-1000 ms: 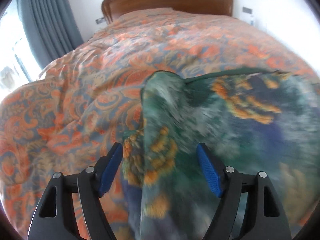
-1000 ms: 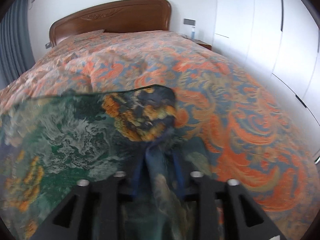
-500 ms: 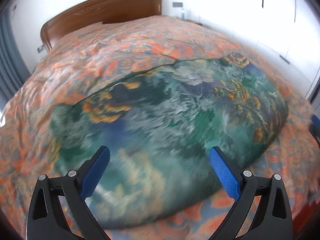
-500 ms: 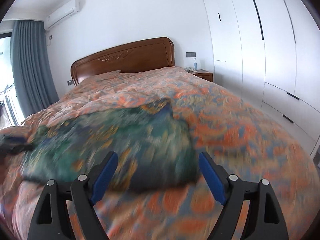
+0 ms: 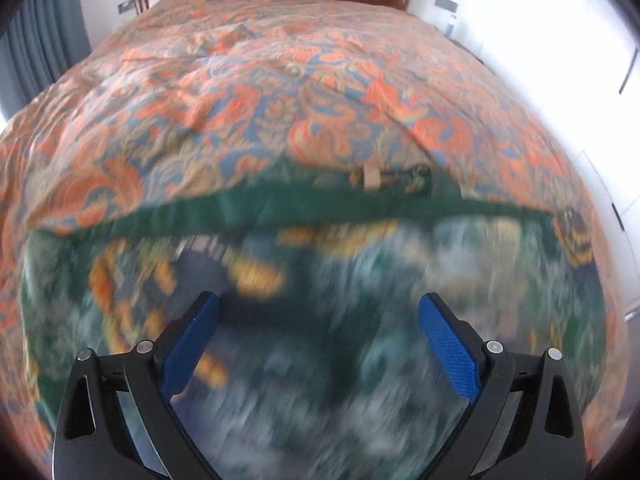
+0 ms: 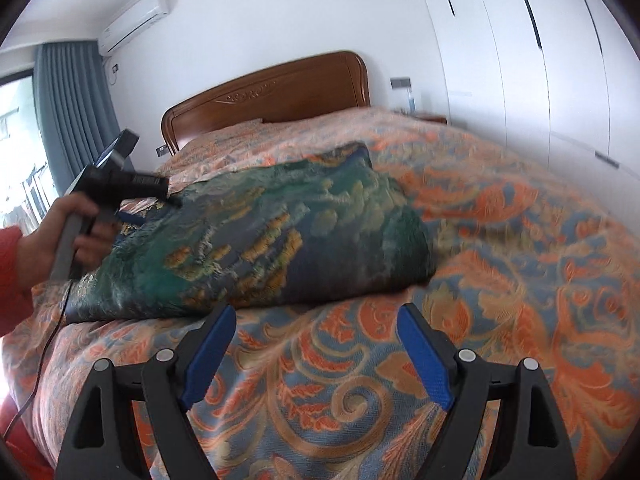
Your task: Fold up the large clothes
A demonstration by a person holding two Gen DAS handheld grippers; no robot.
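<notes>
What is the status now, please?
Left gripper open over the garment, jaws just opened. Right gripper open, clear of it, jaws just opened. Garment flat on the bed. Nothing in the way.

Woven matt cloth bedspread (image 6: 500, 264), smoother printed cloth garment (image 6: 280, 232), glossy wooden headboard (image 6: 272, 92).

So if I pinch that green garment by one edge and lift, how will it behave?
Likely floppy: the green garment lies in soft, rounded folds on the bedspread, so a lifted edge should drape and the folds spill open. It looks thin, probably light. The woven bedspread may drag on it if pushed.
</notes>
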